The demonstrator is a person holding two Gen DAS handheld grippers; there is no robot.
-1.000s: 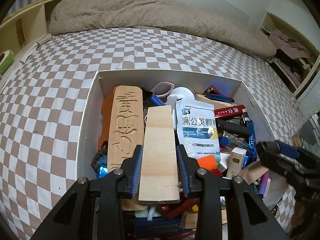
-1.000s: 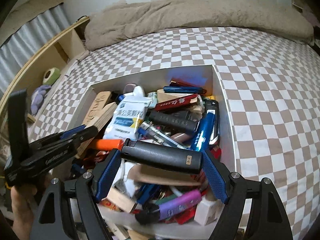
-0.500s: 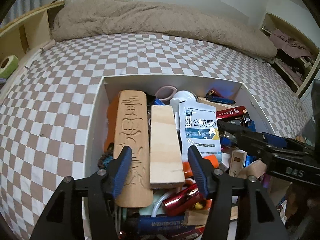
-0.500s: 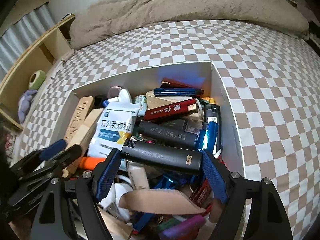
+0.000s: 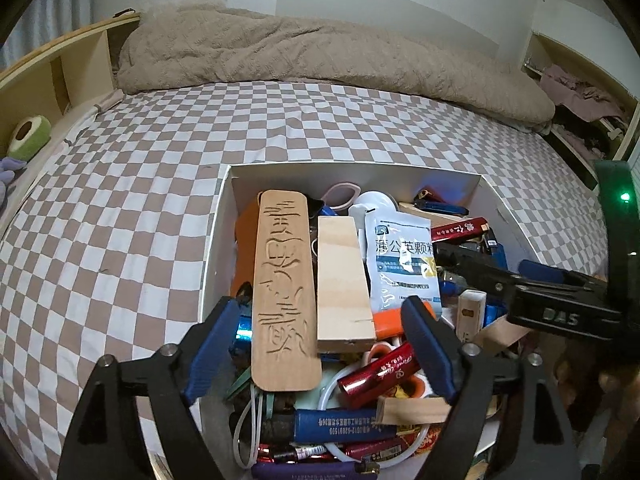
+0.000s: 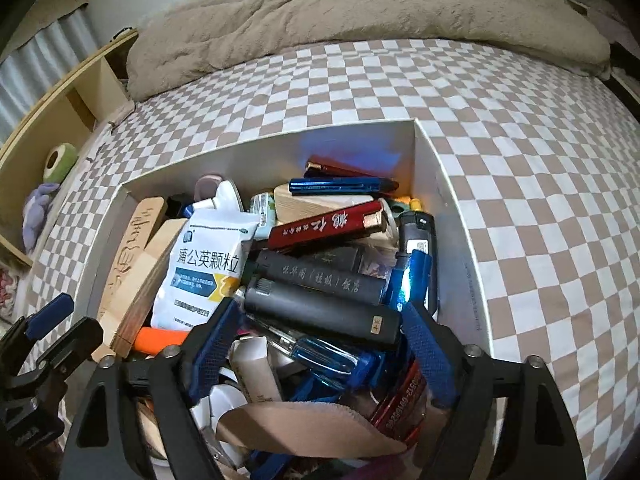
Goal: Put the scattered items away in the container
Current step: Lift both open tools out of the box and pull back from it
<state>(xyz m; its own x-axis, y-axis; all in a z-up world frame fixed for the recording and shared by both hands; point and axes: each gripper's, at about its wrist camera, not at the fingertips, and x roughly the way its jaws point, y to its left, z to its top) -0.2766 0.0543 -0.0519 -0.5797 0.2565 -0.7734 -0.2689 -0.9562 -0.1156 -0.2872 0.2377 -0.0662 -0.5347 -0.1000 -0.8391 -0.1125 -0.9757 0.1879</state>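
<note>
A white box [image 5: 352, 170] on the bed is packed with lighters, packets and wooden pieces. In the left wrist view a plain wooden block [image 5: 344, 280] lies in it beside a carved wooden plaque [image 5: 284, 292]. My left gripper [image 5: 320, 332] hangs over the block's near end. Its jaws are opening and the pads stand clear of the block's sides. In the right wrist view a black lighter [image 6: 320, 312] rests slanted on the pile inside the box [image 6: 460, 220]. It lies between the jaws of my right gripper [image 6: 320, 320], which are opening off its ends.
The box sits on a brown and white checkered sheet [image 5: 140, 220], with a beige blanket [image 5: 320, 56] bunched at the far end. A wooden shelf [image 5: 60, 76] holding a green toy runs along the left. Another shelf with clothes [image 5: 580, 104] stands at the right.
The left jaws spread off the wooden block, which now lies in the box beside the plaque. The right jaws widened off the black lighter, which has settled onto the pile.
</note>
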